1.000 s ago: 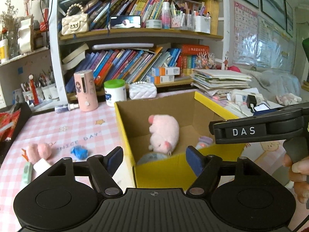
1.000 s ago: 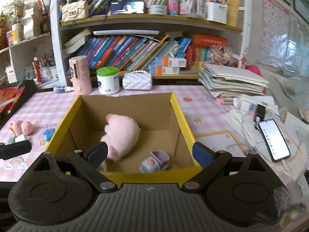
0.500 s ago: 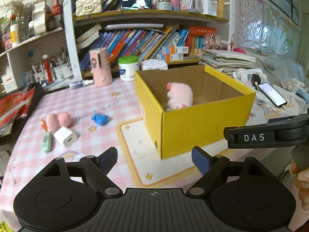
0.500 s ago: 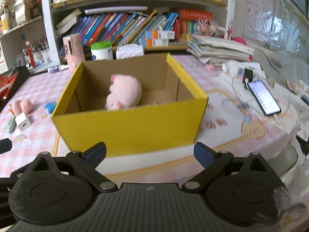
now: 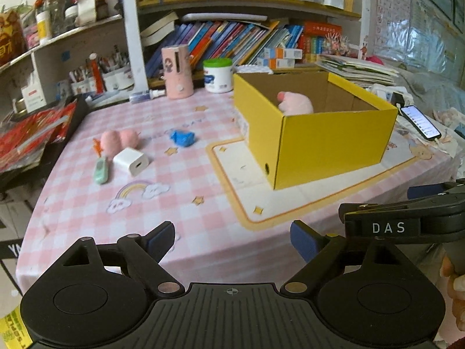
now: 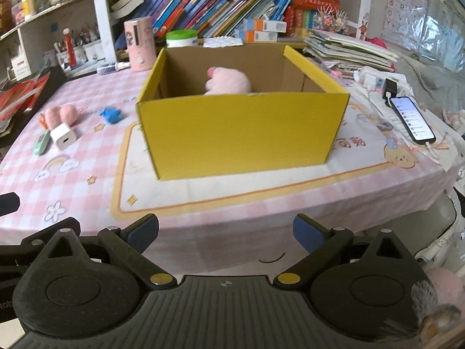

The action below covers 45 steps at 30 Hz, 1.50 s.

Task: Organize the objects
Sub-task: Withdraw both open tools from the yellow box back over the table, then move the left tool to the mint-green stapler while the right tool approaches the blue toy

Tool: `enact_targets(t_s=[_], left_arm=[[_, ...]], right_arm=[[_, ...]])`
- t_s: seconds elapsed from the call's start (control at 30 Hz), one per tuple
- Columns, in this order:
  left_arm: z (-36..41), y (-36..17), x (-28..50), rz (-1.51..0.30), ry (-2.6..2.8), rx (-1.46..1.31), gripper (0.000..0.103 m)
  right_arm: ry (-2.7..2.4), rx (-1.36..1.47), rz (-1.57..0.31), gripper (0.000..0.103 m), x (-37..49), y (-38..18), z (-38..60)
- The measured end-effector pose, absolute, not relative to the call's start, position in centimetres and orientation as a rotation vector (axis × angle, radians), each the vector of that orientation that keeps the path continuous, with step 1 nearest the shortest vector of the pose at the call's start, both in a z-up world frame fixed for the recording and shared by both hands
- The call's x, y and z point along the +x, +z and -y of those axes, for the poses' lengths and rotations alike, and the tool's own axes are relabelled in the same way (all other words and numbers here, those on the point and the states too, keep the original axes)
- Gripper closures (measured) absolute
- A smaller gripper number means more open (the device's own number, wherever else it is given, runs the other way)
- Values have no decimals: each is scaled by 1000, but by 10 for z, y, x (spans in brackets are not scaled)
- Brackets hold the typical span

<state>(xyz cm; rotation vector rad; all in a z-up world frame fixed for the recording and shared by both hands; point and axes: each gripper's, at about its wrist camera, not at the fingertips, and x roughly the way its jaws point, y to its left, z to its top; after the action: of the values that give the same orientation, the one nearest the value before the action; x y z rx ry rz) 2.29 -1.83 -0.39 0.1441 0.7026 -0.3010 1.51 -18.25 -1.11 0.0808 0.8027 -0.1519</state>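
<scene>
Yellow box beyond open right gripper, well apart

Near table edge: bare checked tablecloth, open to pass.
Centre right: yellow box blocks the way.
Left: charger, green clip, pink plush, blue piece clustered.
Far: jars, shelf.
</scene>
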Motion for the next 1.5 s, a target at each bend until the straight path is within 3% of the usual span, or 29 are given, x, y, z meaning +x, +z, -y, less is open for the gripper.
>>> enact_targets(t_s=[1.5], left_arm=[[-96,0,-6,-697,-76,72,13]], right_arm=[[69,5,-803,3,16,-9,63]])
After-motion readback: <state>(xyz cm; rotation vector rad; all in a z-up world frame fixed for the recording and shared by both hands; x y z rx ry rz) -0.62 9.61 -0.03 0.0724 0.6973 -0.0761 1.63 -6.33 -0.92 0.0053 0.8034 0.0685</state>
